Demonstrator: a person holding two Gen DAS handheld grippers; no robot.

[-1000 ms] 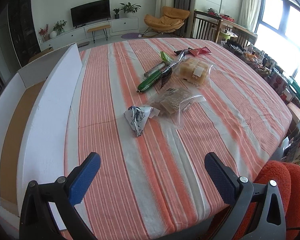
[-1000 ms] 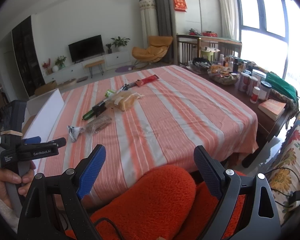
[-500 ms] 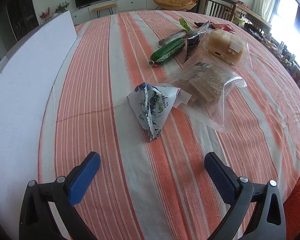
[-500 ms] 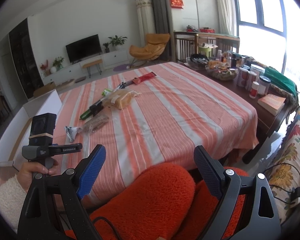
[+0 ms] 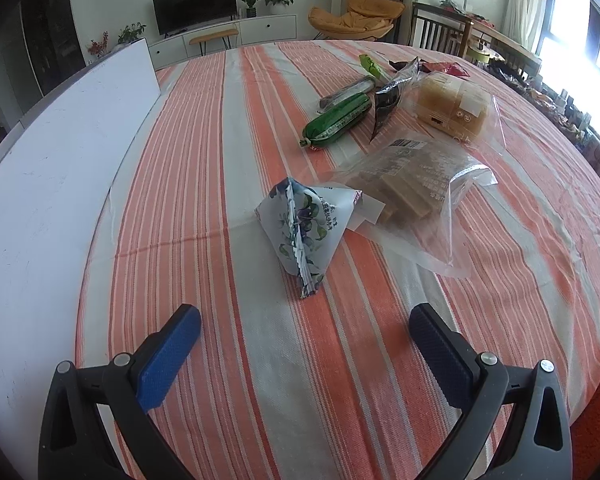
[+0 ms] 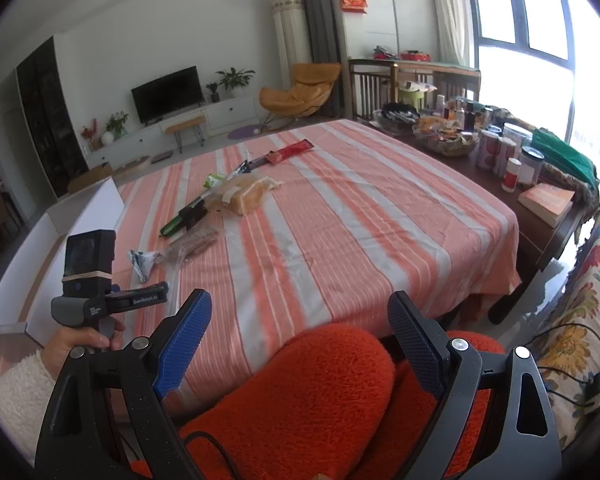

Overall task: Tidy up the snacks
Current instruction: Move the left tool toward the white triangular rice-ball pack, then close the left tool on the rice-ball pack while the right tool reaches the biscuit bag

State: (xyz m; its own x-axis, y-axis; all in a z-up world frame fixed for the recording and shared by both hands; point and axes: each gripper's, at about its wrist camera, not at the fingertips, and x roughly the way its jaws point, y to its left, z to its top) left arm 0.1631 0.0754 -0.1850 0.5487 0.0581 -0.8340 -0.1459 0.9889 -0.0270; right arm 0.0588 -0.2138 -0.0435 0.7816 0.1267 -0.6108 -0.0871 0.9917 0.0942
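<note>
Several snacks lie on the orange-striped tablecloth (image 5: 204,184). Nearest is a white pyramid packet with a blue flower print (image 5: 302,228). Behind it lie a clear bag of brown wafers (image 5: 416,184), a green sausage-shaped pack (image 5: 336,122), a dark sachet (image 5: 390,98) and a bagged bread loaf (image 5: 452,108). My left gripper (image 5: 304,338) hovers open just short of the flowered packet, nothing between its fingers. My right gripper (image 6: 300,330) is open over an orange fuzzy cushion (image 6: 300,392), off the table's near edge. The right wrist view shows the left gripper (image 6: 100,300) held in a hand, and the flowered packet (image 6: 142,262).
A white cardboard box (image 5: 60,152) stands along the table's left side. A red packet (image 6: 290,152) lies at the far end. A side table (image 6: 548,216) on the right holds jars, a book and baskets. A floral sofa (image 6: 580,320) sits at the right edge.
My left gripper has moved forward over the table toward the flowered packet, which now looms larger. The right gripper has stayed over the cushion, tilting slightly.
</note>
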